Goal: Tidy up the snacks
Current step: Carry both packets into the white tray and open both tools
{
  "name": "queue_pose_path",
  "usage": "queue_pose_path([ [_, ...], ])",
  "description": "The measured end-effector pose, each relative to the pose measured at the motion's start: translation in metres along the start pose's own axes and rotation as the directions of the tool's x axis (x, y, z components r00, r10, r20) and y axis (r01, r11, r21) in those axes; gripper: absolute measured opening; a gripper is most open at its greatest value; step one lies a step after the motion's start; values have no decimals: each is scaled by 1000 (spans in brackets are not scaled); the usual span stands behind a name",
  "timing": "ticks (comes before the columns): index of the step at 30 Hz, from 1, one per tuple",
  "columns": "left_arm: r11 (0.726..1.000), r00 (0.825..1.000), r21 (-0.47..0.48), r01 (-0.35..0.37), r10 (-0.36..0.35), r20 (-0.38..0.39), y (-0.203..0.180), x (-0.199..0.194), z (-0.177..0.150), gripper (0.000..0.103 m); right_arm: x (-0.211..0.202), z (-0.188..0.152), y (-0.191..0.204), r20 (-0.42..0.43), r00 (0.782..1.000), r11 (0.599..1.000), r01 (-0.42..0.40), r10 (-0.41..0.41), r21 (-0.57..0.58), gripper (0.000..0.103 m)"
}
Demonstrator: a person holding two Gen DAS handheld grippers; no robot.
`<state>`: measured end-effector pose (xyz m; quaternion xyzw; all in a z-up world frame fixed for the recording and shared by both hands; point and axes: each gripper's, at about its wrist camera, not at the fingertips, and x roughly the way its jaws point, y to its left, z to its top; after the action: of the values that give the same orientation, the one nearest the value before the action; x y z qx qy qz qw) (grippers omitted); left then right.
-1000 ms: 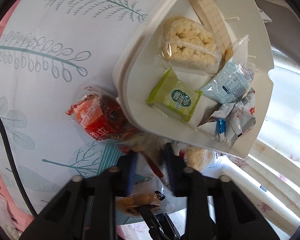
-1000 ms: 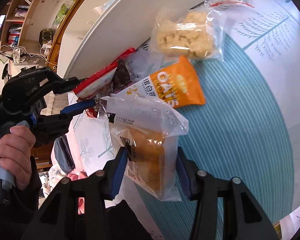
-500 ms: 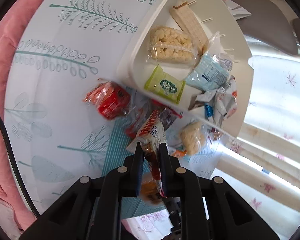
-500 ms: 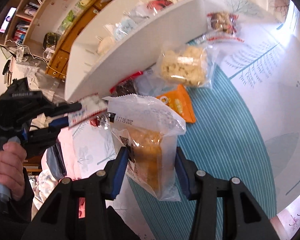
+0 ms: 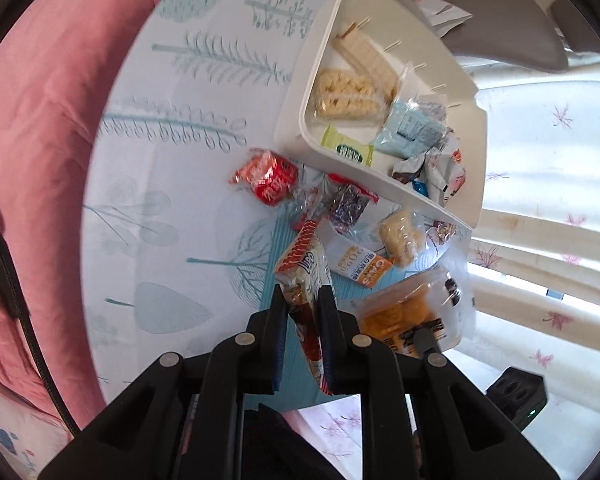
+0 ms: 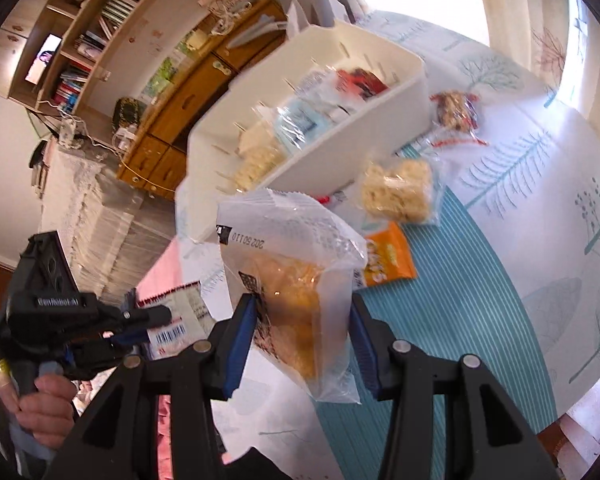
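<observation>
Left wrist view shows the left gripper (image 5: 303,300) clenched on a red-and-white snack packet (image 5: 306,276), which stands up between the two fingers well above the table (image 5: 148,216); the packet looks light and thin, its film crinkly and probably slippery, so a hold low across its flat faces, as here, seems safest, though its top end leans free. Ahead of that gripper and to its right lies the white organizer tray (image 5: 380,182), already carrying several wrapped snacks, while loose ones lie between gripper and tray: a red packet (image 5: 268,178), a dark wrapper (image 5: 350,208), an orange oats packet (image 5: 360,266) and a puffed rice cake (image 5: 400,236). Right wrist view shows the right gripper (image 6: 304,340) grasping a clear bag of yellow-orange snack (image 6: 296,288) by its sides, the sealed top flopping forward above the fingers; the bag is soft and airy, the contents likely brittle, so a hard squeeze risks crushing them, and a grip across the filled middle, not the empty seal, should keep it from sliding. Both grippers are held raised over the table, tilted downward toward the tray, the left one visible off to the right gripper's left with the person's hand (image 6: 40,408) around its handle. Both packets appear ready to be carried forward to the tray.
</observation>
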<state>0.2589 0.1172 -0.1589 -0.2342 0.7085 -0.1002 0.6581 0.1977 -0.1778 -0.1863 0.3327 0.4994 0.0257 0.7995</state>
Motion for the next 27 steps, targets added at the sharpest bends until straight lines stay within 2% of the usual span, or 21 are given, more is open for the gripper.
queue_pose_path([
  [7,998,997,67,-20,14,78,-17,-38,6,13,-5,21,23,41,999,999,-16,18,-52,46],
  [15,991,990,128,-24,7,138,-52,-51,30,13,-2,57,36,94,995,996,-21,29,-89,44],
  [19,988,987,155,-25,-1,162,-71,-44,49,13,6,79,33,112,993,996,-26,36,-89,38],
  [22,984,985,175,-32,1,174,-85,-35,63,13,11,94,29,137,990,995,-23,37,-102,22],
  [27,980,982,194,-44,7,187,-107,-17,80,13,22,121,24,139,990,990,-14,34,-143,17],
])
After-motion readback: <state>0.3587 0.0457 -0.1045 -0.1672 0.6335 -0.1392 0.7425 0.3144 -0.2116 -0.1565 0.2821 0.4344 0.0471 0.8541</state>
